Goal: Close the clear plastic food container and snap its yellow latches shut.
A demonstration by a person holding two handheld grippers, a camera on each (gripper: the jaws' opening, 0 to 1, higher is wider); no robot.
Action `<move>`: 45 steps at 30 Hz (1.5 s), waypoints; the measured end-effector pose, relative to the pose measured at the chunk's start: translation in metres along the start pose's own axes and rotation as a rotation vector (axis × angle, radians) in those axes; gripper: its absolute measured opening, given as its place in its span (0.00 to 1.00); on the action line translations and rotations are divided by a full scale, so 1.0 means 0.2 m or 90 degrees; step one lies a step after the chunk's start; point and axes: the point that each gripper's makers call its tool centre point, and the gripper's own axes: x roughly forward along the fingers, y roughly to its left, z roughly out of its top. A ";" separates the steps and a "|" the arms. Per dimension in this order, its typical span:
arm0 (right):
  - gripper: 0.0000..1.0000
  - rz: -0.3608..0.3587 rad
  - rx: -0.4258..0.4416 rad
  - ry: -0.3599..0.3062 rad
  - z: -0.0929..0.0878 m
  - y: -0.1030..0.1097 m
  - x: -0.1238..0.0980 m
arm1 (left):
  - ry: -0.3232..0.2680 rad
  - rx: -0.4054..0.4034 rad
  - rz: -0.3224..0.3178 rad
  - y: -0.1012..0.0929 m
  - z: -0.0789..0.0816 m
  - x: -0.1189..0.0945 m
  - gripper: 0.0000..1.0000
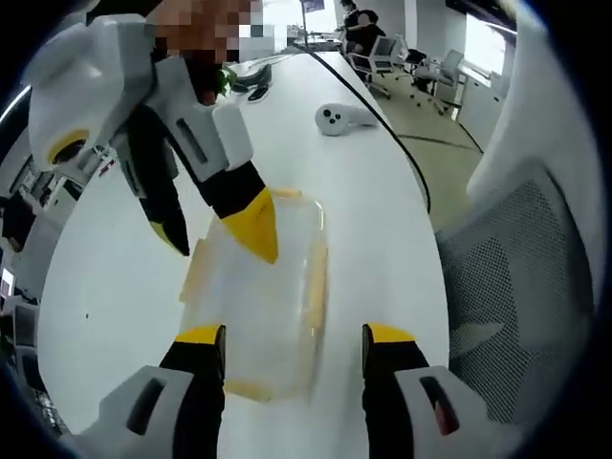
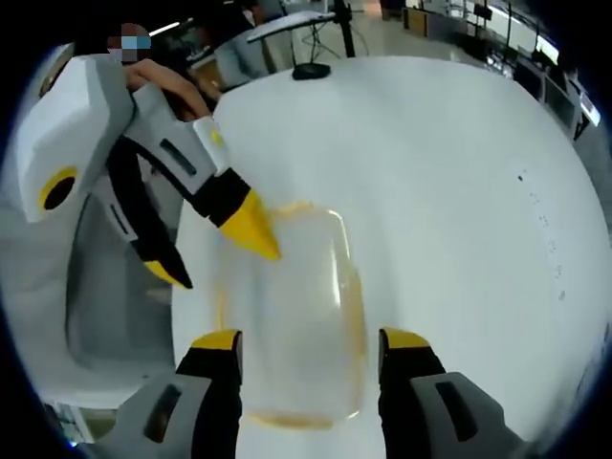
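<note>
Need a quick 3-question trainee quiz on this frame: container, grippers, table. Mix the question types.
1. True or false: the clear plastic food container with yellow latches lies on the white table.
2. Multiple choice: In the left gripper view, the right gripper has one yellow tip where? A) on the container's lid B) on the white game controller C) on the grey mesh chair
3. Fill in: In the right gripper view, the right gripper has its jaws ____, one on each side of the container, and the left gripper comes in from the left.

Key: 1 true; 2 A; 3 open
</note>
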 end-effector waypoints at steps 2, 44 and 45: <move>0.58 -0.005 -0.003 0.001 -0.01 0.00 0.00 | 0.000 -0.001 -0.001 0.01 -0.01 0.00 0.61; 0.74 -0.096 -0.021 0.002 -0.21 0.07 -0.01 | 0.070 0.036 -0.016 0.16 -0.10 0.06 0.83; 0.74 -0.097 -0.026 0.002 -0.21 0.07 -0.01 | 0.071 0.034 -0.020 0.16 -0.10 0.07 0.83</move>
